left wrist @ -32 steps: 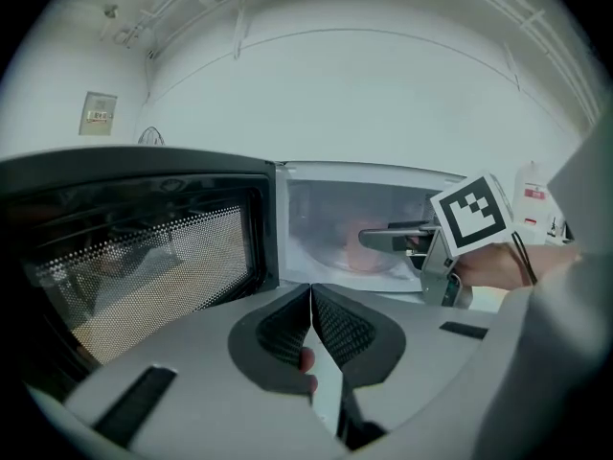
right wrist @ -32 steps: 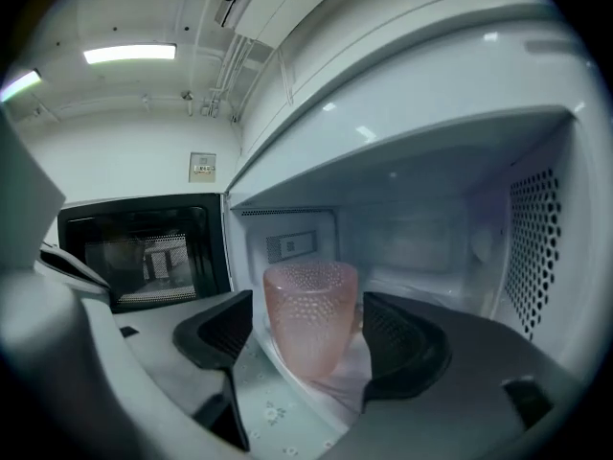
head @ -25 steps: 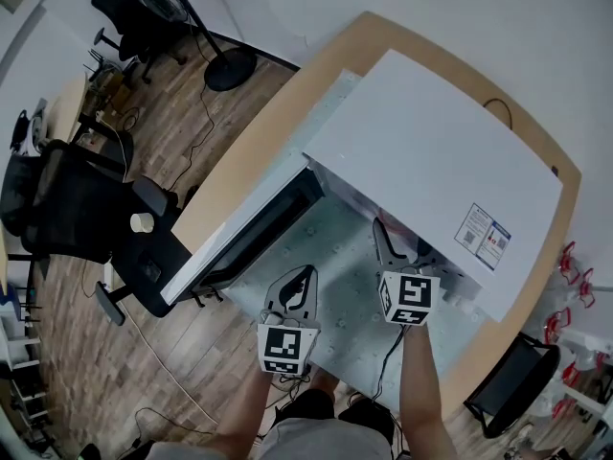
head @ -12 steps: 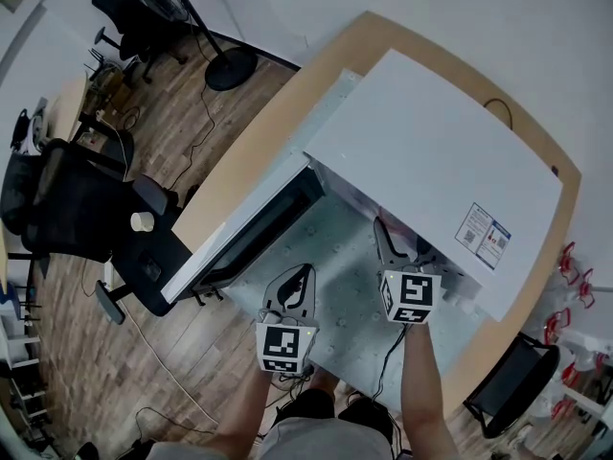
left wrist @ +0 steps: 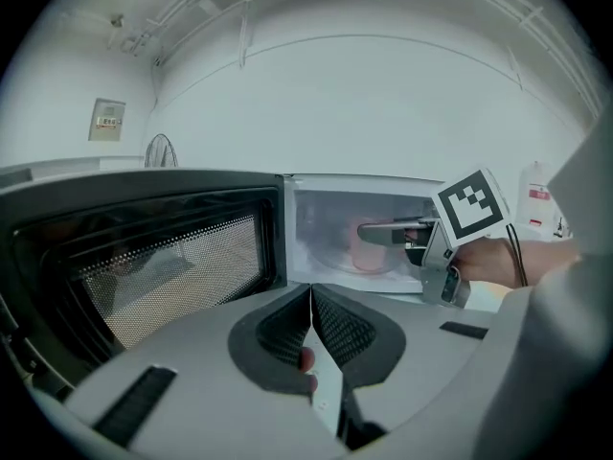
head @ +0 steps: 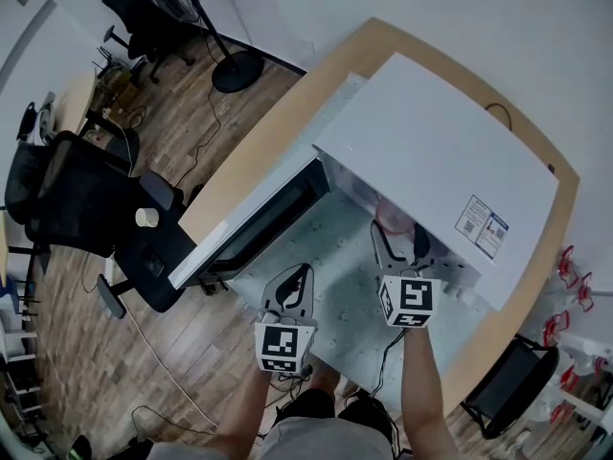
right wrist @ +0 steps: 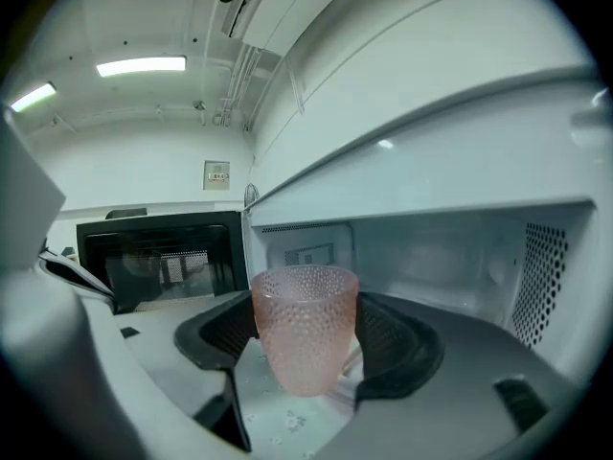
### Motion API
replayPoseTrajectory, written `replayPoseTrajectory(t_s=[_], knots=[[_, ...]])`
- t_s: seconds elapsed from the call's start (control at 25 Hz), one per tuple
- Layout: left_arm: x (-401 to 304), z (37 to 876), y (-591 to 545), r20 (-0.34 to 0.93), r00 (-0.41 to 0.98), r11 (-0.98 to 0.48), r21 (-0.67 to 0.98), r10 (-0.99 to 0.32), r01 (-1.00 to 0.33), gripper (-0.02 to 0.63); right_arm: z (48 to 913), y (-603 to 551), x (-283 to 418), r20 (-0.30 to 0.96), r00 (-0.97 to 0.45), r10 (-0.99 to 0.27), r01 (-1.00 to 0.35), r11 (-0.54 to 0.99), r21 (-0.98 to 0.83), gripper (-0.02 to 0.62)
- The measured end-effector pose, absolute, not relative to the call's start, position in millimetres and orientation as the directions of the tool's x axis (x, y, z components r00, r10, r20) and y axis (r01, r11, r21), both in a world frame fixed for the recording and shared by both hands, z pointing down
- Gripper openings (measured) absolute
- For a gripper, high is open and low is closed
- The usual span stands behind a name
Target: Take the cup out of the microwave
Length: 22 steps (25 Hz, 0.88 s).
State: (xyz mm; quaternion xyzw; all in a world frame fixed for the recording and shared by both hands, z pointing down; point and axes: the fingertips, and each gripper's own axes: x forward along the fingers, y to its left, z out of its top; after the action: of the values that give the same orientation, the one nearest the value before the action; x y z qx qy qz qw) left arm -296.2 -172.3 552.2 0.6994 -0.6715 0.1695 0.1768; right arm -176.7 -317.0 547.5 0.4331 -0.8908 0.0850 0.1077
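i'm holding the pink cup at the mouth of the open microwave.
my right gripper (head: 398,240) is grasping the dimpled pink cup (right wrist: 305,338) by its sides, keeping it upright, with one jaw pressing on each side. the cup is sitting right at the front opening of the white microwave (head: 436,156), just under the edge of its top. the microwave door (head: 257,226) is hanging wide open to the left. my left gripper (head: 301,278) is hovering clenched and empty, its jaws meeting, in front of the opening and beside the right one. the microwave is standing on a wooden desk (head: 273,132).
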Motion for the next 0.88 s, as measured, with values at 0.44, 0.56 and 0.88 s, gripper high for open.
replayPoseTrajectory(t_s=[0.44, 0.56, 0.88], knots=[[-284, 534, -139, 0.442, 0.017, -0.018, 0.003, -0.897, -1.0, 0.025, 524, -274, -164, 0.229, -0.631, -0.741, -0.768, 0.639, -0.049, 0.339], [-277, 531, -128, 0.44, 0.015, -0.017, -0.002, -0.898, -1.0, 0.025, 517, -260, -157, 0.224, -0.638, -0.737, -0.762, 0.646, -0.044, 0.339], [-253, 512, -105, 0.401, 0.021, -0.028, -0.01, -0.916, -1.0, 0.025, 496, -219, -133, 0.199, -0.647, -0.736, -0.754, 0.656, -0.026, 0.339]])
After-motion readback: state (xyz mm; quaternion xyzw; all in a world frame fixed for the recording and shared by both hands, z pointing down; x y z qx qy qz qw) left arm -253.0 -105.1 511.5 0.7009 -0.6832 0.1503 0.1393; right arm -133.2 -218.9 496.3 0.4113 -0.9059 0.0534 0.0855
